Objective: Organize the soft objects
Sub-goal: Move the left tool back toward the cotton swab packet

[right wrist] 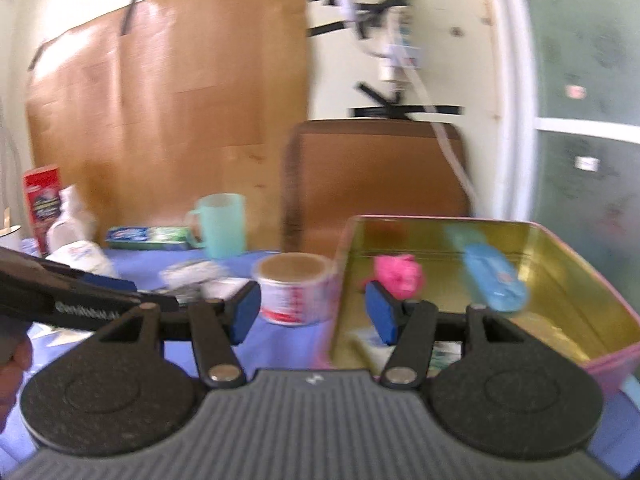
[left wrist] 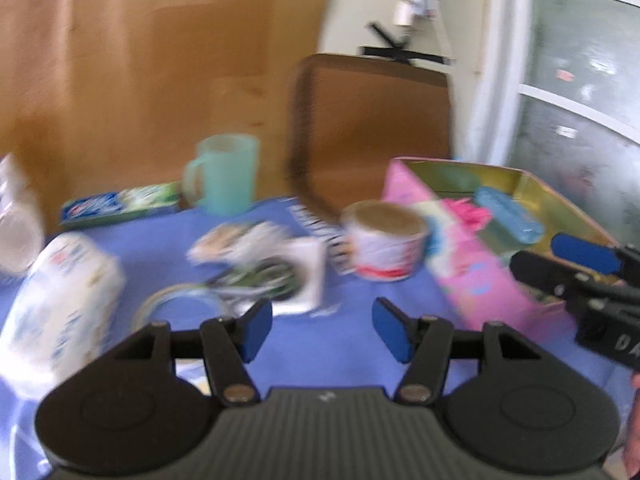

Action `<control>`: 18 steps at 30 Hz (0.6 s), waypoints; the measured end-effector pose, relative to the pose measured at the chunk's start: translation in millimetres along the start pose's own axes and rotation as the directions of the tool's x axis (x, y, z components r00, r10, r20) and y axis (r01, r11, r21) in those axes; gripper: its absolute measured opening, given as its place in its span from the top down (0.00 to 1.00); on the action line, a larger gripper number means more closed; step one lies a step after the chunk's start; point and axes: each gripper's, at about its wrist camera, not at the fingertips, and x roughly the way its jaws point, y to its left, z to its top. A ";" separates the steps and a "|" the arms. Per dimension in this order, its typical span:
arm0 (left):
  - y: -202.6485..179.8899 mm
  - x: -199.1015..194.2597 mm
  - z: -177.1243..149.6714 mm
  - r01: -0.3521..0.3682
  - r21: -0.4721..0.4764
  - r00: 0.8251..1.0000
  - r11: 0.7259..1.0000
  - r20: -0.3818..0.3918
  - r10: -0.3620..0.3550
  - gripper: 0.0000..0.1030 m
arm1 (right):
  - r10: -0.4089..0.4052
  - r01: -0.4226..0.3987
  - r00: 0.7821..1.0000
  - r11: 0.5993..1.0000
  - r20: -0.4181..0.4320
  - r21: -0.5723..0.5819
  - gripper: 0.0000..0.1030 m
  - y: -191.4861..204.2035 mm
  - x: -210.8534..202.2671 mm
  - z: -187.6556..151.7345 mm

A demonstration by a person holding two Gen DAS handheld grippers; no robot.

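Observation:
Both views are motion-blurred. A pink box with a gold inside (right wrist: 568, 264) stands at the right of the blue cloth; it also shows in the left wrist view (left wrist: 480, 280). In it lie a pink soft object (right wrist: 398, 276) and a blue packet (right wrist: 494, 276). My left gripper (left wrist: 322, 330) is open and empty above the cloth, near a white crumpled packet (left wrist: 272, 268) and a white soft pack (left wrist: 64, 304). My right gripper (right wrist: 312, 312) is open and empty at the box's near left corner.
A taped roll (left wrist: 384, 246) stands left of the box. A teal mug (left wrist: 224, 174), a flat blue-green pack (left wrist: 120, 202), a clear tape ring (left wrist: 176, 304) and a brown tray (left wrist: 372, 128) leaning on the wall are behind. A red carton (right wrist: 42, 200) stands far left.

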 end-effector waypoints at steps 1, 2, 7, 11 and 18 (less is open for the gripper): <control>11.7 -0.6 -5.6 -0.016 -0.011 1.000 1.000 -0.002 0.016 0.45 | 0.013 -0.013 1.000 1.000 -0.008 -0.010 0.42 7.7 4.8 0.7; 22.1 -0.9 -10.7 -0.033 -0.019 0.999 0.999 -0.002 0.033 0.45 | 0.025 -0.026 1.000 0.999 -0.018 -0.021 0.42 15.1 9.9 0.9; 76.7 -3.1 -44.4 -0.064 -0.112 0.998 0.992 -0.015 0.063 0.45 | 0.097 -0.102 0.991 0.994 -0.094 -0.042 0.42 47.0 39.8 -0.7; 103.4 -4.9 -63.5 -0.041 -0.213 0.999 0.976 0.021 0.047 0.45 | 0.142 -0.141 0.974 0.990 -0.174 0.019 0.44 61.5 73.2 -0.2; 108.0 -11.7 -63.5 -0.018 -0.246 0.998 0.969 0.059 0.033 0.42 | 0.174 -0.173 0.955 0.985 -0.242 0.027 0.47 78.8 137.5 29.1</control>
